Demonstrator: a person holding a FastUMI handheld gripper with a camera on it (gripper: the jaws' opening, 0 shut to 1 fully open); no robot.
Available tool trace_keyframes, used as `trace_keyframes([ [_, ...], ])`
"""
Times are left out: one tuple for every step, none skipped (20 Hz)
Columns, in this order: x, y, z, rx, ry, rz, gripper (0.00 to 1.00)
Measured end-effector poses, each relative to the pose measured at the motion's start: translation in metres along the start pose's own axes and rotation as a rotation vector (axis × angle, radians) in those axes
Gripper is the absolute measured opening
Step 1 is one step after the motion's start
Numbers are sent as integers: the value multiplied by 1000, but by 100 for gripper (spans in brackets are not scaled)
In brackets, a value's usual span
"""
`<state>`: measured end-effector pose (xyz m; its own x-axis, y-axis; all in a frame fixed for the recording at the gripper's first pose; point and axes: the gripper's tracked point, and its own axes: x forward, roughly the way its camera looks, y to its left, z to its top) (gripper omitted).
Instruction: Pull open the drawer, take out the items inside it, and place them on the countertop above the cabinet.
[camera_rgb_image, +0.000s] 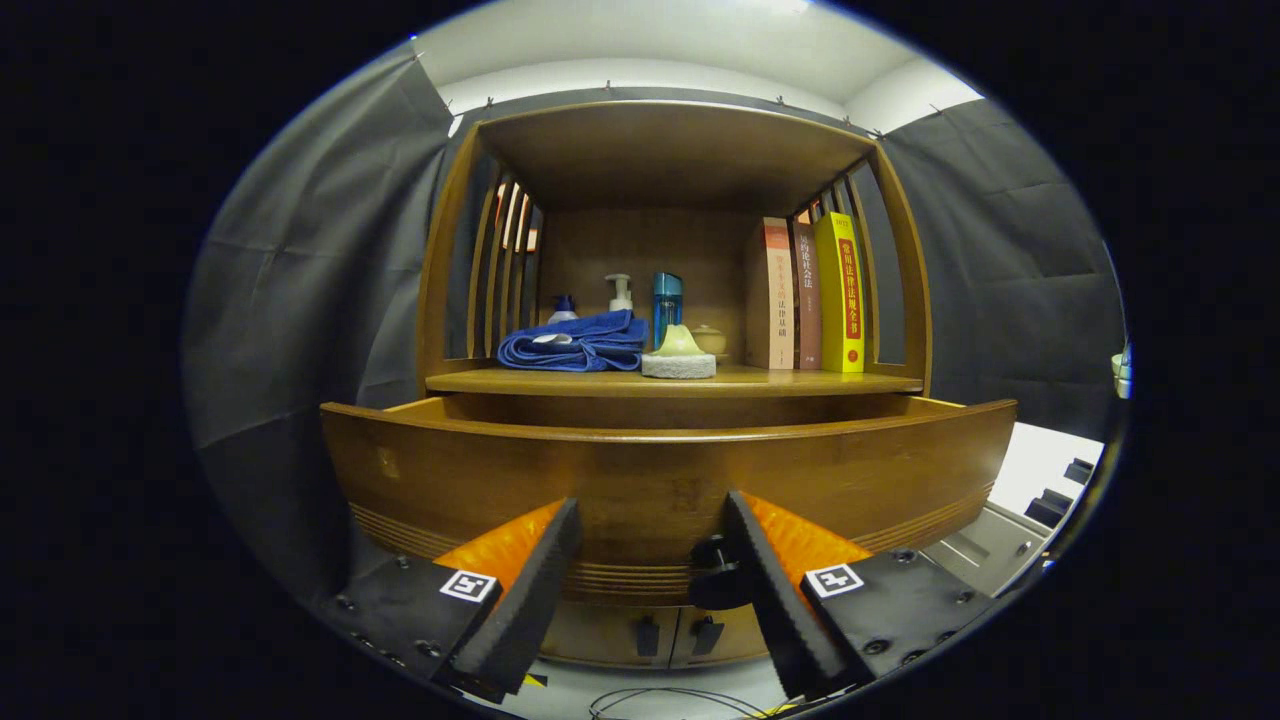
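Your gripper (652, 520) sits low in front of the brown wooden cabinet (905, 300), its two fingers spread wide apart with nothing clamped between them; both tips rest against or just short of the front panel, and you cannot tell which. The long brown wooden drawer (660, 470) stands pulled out toward you, its long axis running side to side across the cabinet and its grooved front face pointing at you; a dark gap shows between the front panel's top edge and the shelf above. A small dark knob (712, 580) on the drawer front lies just inside your right finger (770, 590), while your left finger (530, 590) stands well apart from it. What lies inside the drawer is hidden behind the front panel. On the wooden countertop shelf (800, 383) above the drawer you have, from left to right: a folded blue towel (575, 345); behind it a small blue-capped bottle (563, 305) and a white pump dispenser (620, 292); a tall translucent blue bottle (667, 300); a pale green object on a round white base (679, 355) at the shelf's front; a small beige lidded pot (708, 340) behind that; and three upright books (805, 295), the rightmost with a yellow spine. Below the drawer, two lower cabinet doors with dark handles (678, 635) show between your fingers.
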<state>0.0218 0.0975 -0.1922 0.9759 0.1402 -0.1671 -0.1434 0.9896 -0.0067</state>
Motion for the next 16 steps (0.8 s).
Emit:
trace_keyframes([
  [5,0,0,-2,7,-1,97],
  [11,1,-1,-6,11,-2,97],
  [16,1,-1,-9,19,-3,97],
  [23,0,-3,-9,26,-4,97],
  [27,0,-2,-7,33,-6,97],
  [34,0,-3,-8,39,-6,97],
  [38,-1,-3,-10,45,-8,97],
  [46,-1,-3,-11,50,-9,97],
  [52,-1,-4,-10,55,-9,97],
  [60,-1,-5,-8,57,-9,97],
  [67,-1,-6,-10,58,-9,97],
  [74,-2,-6,-13,61,-10,97],
  [78,-2,-8,-15,61,-10,97],
  [83,-1,-9,-14,65,-10,97],
  [87,-1,-9,-12,67,-10,97],
  [90,-2,-9,-11,69,-10,97],
])
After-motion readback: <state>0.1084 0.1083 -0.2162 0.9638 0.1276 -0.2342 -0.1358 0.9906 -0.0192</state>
